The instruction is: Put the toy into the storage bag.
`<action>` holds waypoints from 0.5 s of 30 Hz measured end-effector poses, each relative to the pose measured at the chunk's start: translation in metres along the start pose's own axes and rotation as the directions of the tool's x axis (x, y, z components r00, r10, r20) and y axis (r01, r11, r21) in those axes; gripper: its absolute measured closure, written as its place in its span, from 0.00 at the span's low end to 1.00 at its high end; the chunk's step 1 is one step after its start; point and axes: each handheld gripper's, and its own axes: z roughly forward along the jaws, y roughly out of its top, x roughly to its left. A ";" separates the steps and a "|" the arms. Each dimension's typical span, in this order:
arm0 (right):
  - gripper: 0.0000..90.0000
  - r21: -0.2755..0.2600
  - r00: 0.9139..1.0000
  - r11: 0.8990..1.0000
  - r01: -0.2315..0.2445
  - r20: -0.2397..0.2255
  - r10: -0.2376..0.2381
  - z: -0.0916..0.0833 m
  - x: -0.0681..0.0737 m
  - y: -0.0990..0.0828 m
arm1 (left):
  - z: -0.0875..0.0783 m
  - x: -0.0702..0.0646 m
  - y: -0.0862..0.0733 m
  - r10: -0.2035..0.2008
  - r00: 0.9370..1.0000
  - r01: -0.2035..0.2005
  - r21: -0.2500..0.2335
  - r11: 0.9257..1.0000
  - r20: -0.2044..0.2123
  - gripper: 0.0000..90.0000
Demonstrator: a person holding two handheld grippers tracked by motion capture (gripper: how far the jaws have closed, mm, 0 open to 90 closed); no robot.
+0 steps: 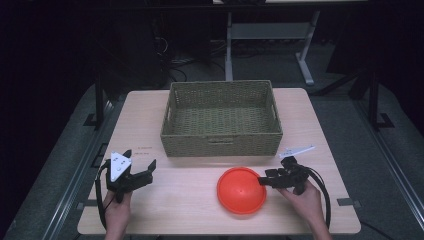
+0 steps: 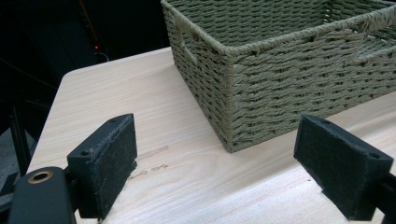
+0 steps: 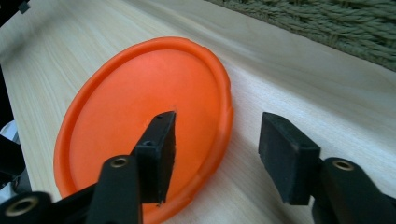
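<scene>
An orange plate [image 1: 241,189] lies flat on the wooden table in front of a woven olive basket [image 1: 221,141]. My right gripper [image 1: 264,180] is open at the plate's right rim; in the right gripper view one jaw hovers over the plate [image 3: 140,112] and the other over the bare table beside it, the rim between them [image 3: 219,156]. My left gripper [image 1: 142,167] stands open at the table's left front, nothing between its jaws. In the left gripper view its open jaws [image 2: 215,170] frame the basket's near corner [image 2: 261,79].
The basket is empty and takes up the middle back of the table [image 1: 185,200]. Table edges lie close behind both hands. Beyond the table stand a dark floor and a white metal frame [image 1: 305,55].
</scene>
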 end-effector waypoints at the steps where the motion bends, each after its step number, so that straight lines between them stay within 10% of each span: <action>1: 0.52 0.000 1.000 1.000 0.000 0.000 0.000 0.000 0.000 0.000 | 0.000 0.000 0.000 0.000 1.000 0.000 0.000 1.000 0.000 0.14; 15: 0.62 0.062 1.000 0.998 0.009 0.027 -0.010 0.016 0.002 0.000 | 0.001 -0.003 0.000 0.012 1.000 -0.012 -0.001 1.000 0.011 0.14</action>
